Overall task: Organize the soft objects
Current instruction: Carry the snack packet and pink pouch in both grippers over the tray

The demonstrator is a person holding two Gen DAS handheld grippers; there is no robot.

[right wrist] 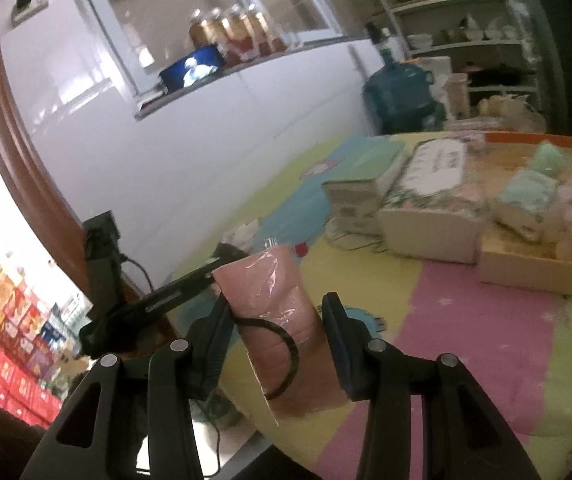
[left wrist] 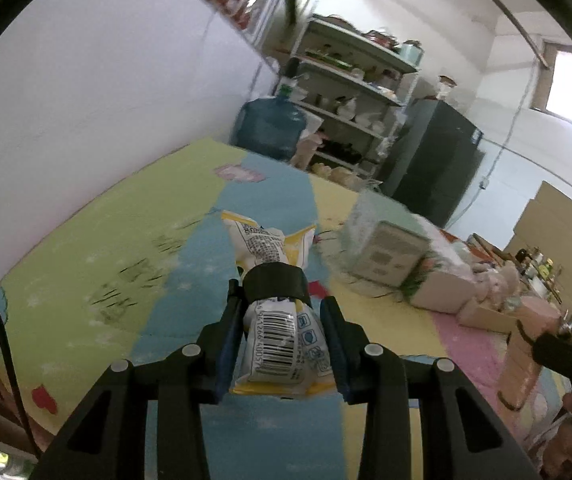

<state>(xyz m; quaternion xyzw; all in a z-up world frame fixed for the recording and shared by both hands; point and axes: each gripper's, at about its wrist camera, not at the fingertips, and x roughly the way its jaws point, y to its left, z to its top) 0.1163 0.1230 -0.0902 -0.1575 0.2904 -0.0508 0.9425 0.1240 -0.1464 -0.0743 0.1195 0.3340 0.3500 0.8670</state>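
Packets are what we are handling: a yellow and white packet (left wrist: 282, 320), barcode up and cinched at its middle by a black band (left wrist: 276, 280), is sitting between the blue pads of our left claw (left wrist: 282, 336). The pads are pressing on its sides, so we are gripping it above the striped mat (left wrist: 86, 248) on the worktop. Our right claw (right wrist: 276, 344) is holding a pink pack (right wrist: 282, 320) wrapped in clear film, with a black loop (right wrist: 286, 360) hanging across its front; the pack is tilting, and both pads are meeting its sides. From the right view we are seeing the left claw off to the left, beside the pink pack. Farther along the mat, tissue boxes (right wrist: 430, 200) are lying just beside a cardboard tray (right wrist: 534, 272) that is holding more soft packs (right wrist: 526, 196). Behind them, a blue water jug (left wrist: 270, 128) is standing near a shelf (left wrist: 350, 92).
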